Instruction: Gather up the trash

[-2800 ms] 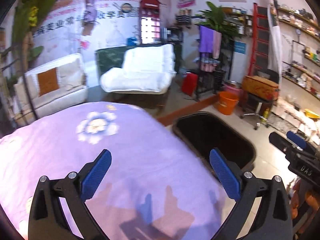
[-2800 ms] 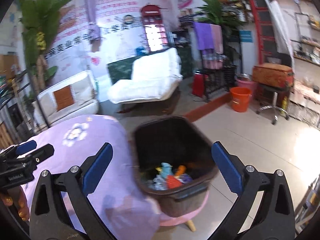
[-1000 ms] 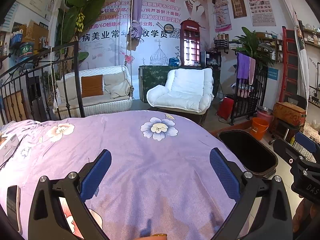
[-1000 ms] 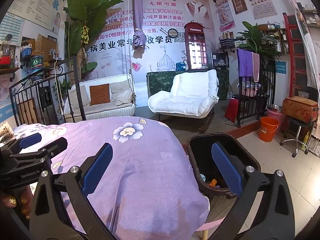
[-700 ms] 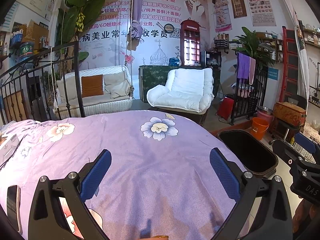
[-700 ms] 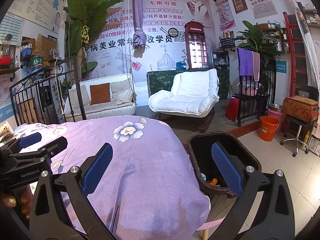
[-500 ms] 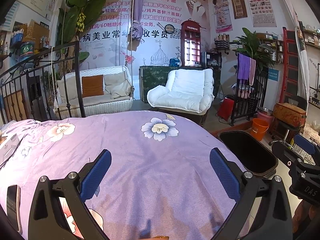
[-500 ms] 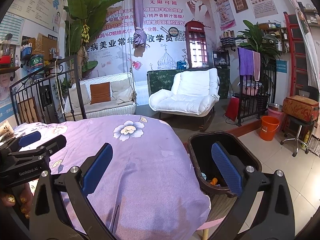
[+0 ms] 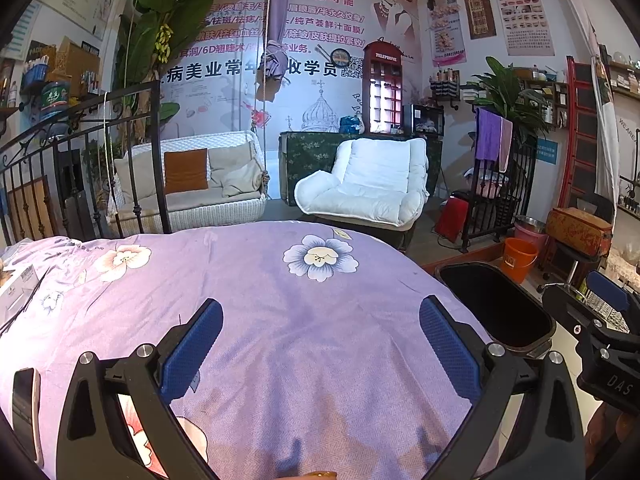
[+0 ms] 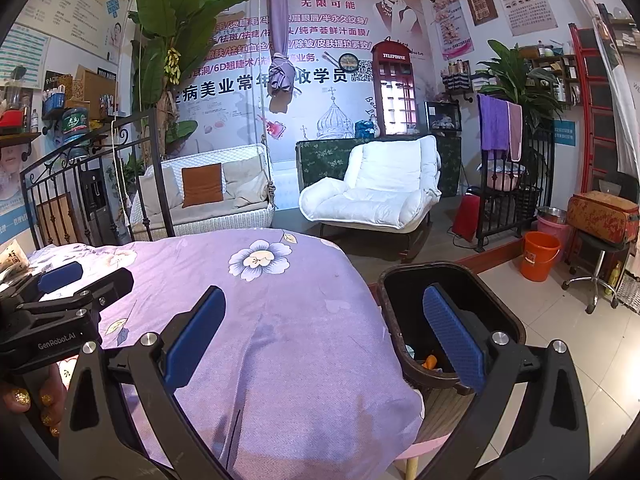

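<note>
A salon-like room fills the background: a wall of posters with Chinese lettering, a tall banana plant (image 9: pixel 176 12), a red telephone-booth cabinet (image 9: pixel 382 88), a white wicker swing seat (image 9: pixel 192 184) with an orange cushion, and a white padded armchair (image 9: pixel 372 184). In the foreground stands a round table (image 9: pixel 280 320) under a lilac cloth printed with flowers. The left hand-held gripper (image 9: pixel 320 344) hovers above the cloth with its blue-padded fingers (image 9: pixel 192 344) spread wide and nothing between them. At the table's right edge, just beside the hanging cloth, sits a dark trash bin (image 10: pixel 452 320) on a pink stool whose edge shows below it in the right wrist view. The right hand-held gripper (image 10: pixel 324 336) is likewise spread and holds nothing; one finger lies over the cloth and the other over the bin's opening. Inside the bin, low down, a few bits of trash (image 10: pixel 430 360) show, an orange piece among them; most of the contents are hidden behind the gripper finger. In the left wrist view a phone (image 9: pixel 26 408) lies on the cloth at the far left edge, and a white box (image 9: pixel 16 292) rests farther back on that side. An orange bucket (image 10: pixel 540 256) stands on the tiled floor beyond the bin, near a black metal rack (image 10: pixel 508 184) hung with a purple towel. The cloth between the grippers carries no loose items that can be made out.
</note>
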Demonstrator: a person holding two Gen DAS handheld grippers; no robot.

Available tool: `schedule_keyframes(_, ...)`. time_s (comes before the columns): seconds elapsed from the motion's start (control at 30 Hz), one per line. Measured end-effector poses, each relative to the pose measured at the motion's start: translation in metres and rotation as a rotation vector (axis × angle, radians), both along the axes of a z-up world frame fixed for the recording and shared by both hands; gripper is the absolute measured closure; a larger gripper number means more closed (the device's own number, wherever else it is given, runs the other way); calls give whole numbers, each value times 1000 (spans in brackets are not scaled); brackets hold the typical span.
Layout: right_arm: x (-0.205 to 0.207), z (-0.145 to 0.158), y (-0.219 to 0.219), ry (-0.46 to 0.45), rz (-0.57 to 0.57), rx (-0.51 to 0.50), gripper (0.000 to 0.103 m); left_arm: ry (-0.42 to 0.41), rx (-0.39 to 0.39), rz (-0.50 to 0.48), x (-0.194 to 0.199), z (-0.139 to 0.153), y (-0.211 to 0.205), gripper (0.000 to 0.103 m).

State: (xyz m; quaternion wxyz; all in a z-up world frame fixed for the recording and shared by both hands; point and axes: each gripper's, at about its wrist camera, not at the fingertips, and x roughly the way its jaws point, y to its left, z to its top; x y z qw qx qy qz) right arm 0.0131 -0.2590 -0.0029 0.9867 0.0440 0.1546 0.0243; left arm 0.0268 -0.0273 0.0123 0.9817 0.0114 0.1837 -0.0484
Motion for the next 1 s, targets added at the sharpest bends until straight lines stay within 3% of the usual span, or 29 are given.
schedule_keyframes(1.0,-1,-7,8,5,2,10,5,6,-12,6,-4,2,-5,5)
